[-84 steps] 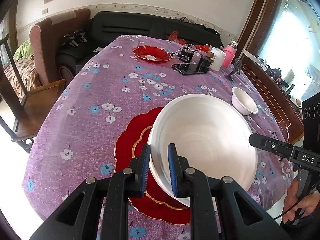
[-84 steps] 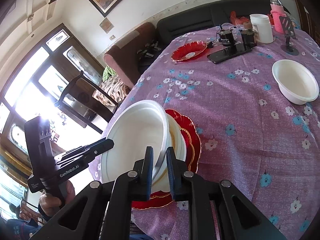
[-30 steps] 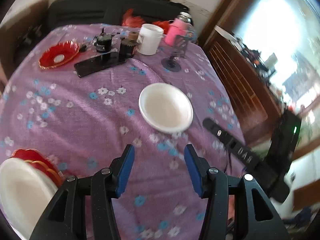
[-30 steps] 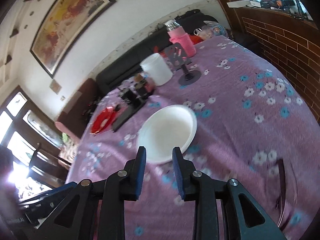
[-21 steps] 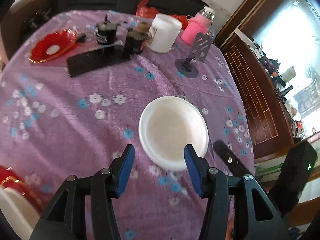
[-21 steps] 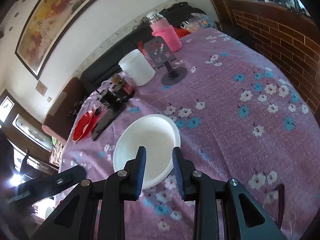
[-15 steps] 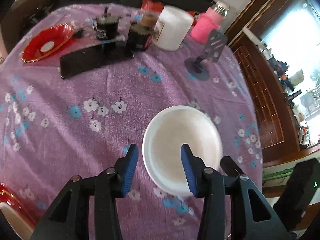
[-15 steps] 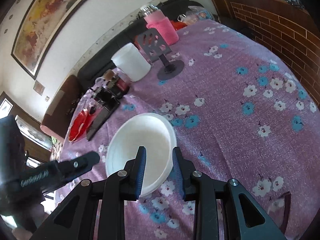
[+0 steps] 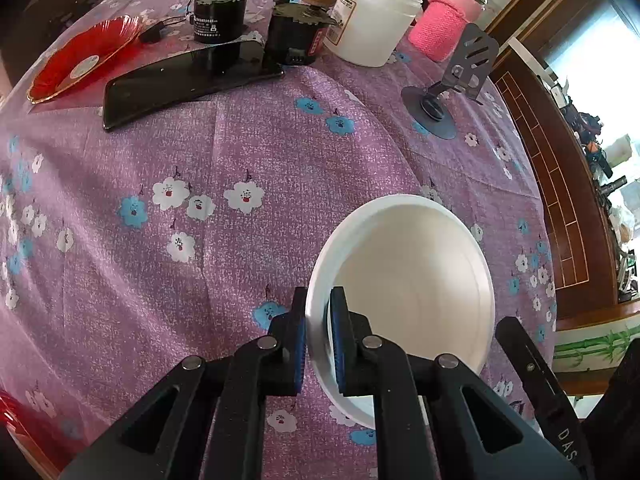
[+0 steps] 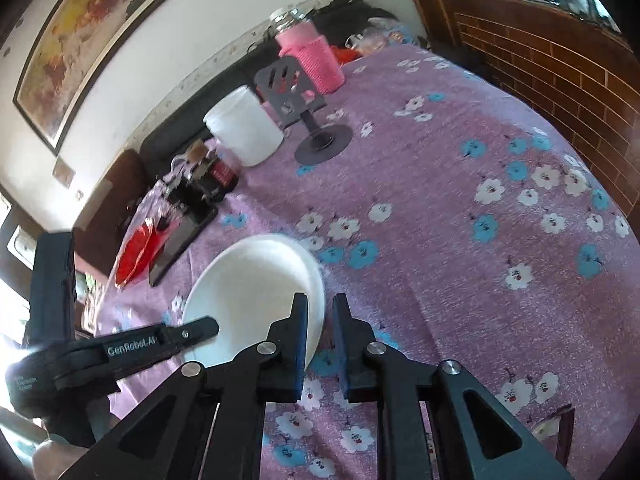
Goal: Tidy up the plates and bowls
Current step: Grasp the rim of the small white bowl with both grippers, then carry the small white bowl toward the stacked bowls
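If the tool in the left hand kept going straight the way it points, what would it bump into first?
The left tool is already closed on the white bowl's near rim, so it would push that rim down, probably against the purple flowered tablecloth beneath.

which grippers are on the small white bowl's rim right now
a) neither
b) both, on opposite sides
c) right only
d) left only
b: the left gripper pinches the near-left rim of the small white bowl, and the right gripper has the rim of the opposite side between its fingers.
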`<state>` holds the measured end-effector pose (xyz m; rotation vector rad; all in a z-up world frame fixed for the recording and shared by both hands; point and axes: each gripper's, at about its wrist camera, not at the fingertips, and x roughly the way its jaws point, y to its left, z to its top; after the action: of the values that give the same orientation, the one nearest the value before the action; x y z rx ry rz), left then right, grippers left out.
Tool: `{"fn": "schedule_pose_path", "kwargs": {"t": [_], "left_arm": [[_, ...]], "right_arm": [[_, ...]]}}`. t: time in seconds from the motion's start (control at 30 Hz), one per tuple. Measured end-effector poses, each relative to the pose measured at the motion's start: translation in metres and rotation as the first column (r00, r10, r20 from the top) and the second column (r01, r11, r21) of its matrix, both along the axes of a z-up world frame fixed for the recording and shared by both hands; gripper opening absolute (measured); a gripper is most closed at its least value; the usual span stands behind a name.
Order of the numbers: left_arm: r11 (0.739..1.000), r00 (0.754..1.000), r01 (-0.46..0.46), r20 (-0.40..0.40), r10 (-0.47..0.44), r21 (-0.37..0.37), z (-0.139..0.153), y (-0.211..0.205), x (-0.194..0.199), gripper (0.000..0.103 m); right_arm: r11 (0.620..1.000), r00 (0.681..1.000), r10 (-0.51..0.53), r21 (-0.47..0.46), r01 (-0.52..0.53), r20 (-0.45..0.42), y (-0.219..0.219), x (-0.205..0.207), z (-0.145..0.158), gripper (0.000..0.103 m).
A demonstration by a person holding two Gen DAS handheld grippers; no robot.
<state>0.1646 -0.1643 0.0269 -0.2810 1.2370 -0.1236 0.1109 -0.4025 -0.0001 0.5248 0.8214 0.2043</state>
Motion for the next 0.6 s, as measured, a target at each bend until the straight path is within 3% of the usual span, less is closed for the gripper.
{"fn": "schedule_pose_path", "kwargs": {"t": [0.07, 0.17, 0.23, 0.27, 0.6], "left_arm": [[1.0, 1.0, 0.001, 0.003, -0.001, 0.006, -0.001, -0.002, -0.001, 0.01], [1.0, 1.0, 0.001, 0.004, -0.001, 0.004, -0.001, -0.001, 0.0, 0.01], [1.0, 1.0, 0.005, 0.003, -0.005, -0.002, -0.001, -0.001, 0.0, 0.01], [1.0, 1.0, 0.007, 0.011, -0.007, 0.0, 0.001, -0.001, -0.002, 0.01], [0.995, 0.977, 0.089, 0.19, -0.097, 0.051, 0.06, -0.002, -0.054, 0.01]], "right_arm": [[1.0, 1.0, -0.001, 0.019, 0.001, -0.018, -0.001, 0.002, -0.005, 0.032], [0.999, 0.999, 0.019, 0.039, -0.018, -0.028, 0.002, 0.006, -0.012, 0.035], [0.998, 0.999, 0.033, 0.048, -0.032, -0.03, 0.005, 0.005, -0.015, 0.014], [0.998, 0.999, 0.032, 0.046, -0.03, -0.027, 0.006, 0.003, -0.014, 0.011], [0.998, 0.994, 0.037, 0.054, -0.043, 0.106, 0.004, -0.051, 0.028, 0.011]]}}
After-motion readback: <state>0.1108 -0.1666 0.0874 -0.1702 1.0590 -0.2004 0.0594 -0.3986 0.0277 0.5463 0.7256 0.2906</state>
